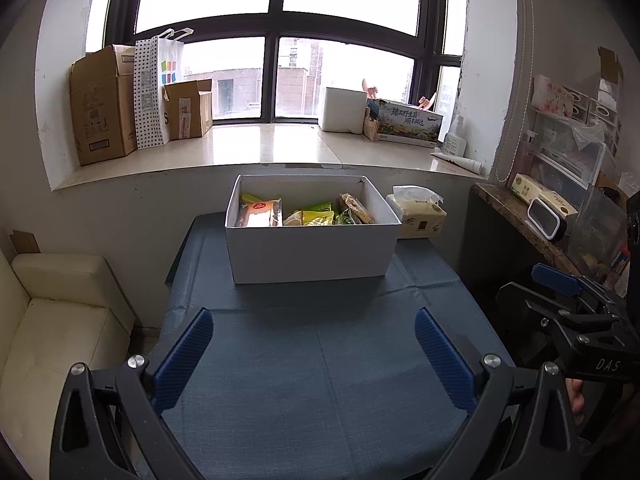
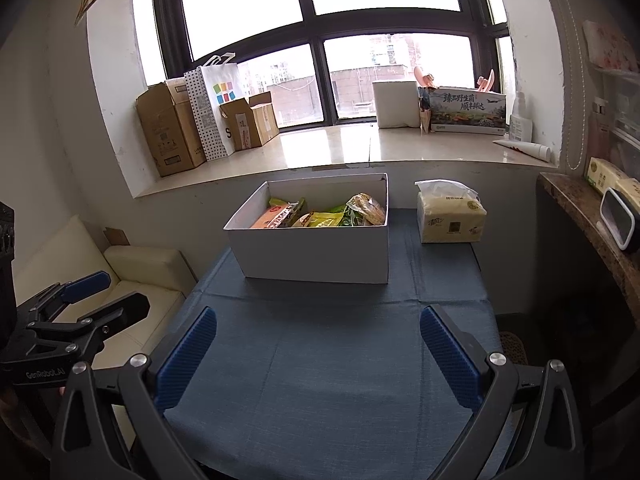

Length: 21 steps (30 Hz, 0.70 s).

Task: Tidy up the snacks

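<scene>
Your left hand-held gripper point(image 1: 314, 344) and right hand-held gripper point(image 2: 318, 344) both hover with fingers spread wide, holding nothing, above the blue-clothed counter point(image 1: 320, 380); the snacks point(image 1: 304, 214) lie ahead in the white box point(image 1: 308, 252).

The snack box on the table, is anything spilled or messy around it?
Nothing stands out. The white box sits flat on the blue tablecloth with the snack packets all inside, just jumbled. No snacks lie on the cloth. A tissue pack stands upright beside it.
</scene>
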Each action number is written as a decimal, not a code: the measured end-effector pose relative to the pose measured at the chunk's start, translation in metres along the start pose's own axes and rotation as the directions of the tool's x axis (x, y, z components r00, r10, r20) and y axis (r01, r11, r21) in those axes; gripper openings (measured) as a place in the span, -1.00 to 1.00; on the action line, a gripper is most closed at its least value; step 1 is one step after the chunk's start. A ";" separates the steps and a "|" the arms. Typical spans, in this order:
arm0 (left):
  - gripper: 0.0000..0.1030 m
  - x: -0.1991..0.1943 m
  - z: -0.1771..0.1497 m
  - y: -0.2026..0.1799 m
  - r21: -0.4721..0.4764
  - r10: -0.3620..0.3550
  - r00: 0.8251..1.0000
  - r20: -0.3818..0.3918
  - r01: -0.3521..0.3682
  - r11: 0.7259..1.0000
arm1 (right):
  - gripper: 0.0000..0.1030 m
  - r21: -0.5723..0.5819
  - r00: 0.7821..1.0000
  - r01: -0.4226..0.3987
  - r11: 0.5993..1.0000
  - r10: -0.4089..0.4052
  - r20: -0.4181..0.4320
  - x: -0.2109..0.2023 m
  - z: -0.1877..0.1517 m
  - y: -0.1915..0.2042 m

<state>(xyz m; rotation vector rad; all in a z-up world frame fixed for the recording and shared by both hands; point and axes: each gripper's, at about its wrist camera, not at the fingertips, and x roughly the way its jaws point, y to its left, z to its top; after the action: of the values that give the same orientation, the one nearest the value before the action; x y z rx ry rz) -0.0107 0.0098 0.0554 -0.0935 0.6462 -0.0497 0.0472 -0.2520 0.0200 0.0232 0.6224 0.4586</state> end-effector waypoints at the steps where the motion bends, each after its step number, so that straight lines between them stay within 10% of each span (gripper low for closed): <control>1: 1.00 0.000 0.000 0.000 0.000 0.002 1.000 0.000 -0.002 1.000 | 1.00 0.001 1.000 -0.001 1.000 0.001 0.000 0.000 0.000 0.000; 21: 1.00 0.001 -0.002 -0.002 0.007 0.003 1.000 -0.008 -0.003 1.000 | 1.00 -0.005 1.000 -0.007 1.000 0.007 0.001 0.000 -0.002 0.003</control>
<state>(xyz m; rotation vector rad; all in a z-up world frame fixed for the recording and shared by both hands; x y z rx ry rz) -0.0112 0.0078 0.0530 -0.0857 0.6544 -0.0494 0.0447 -0.2498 0.0194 0.0210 0.6208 0.4667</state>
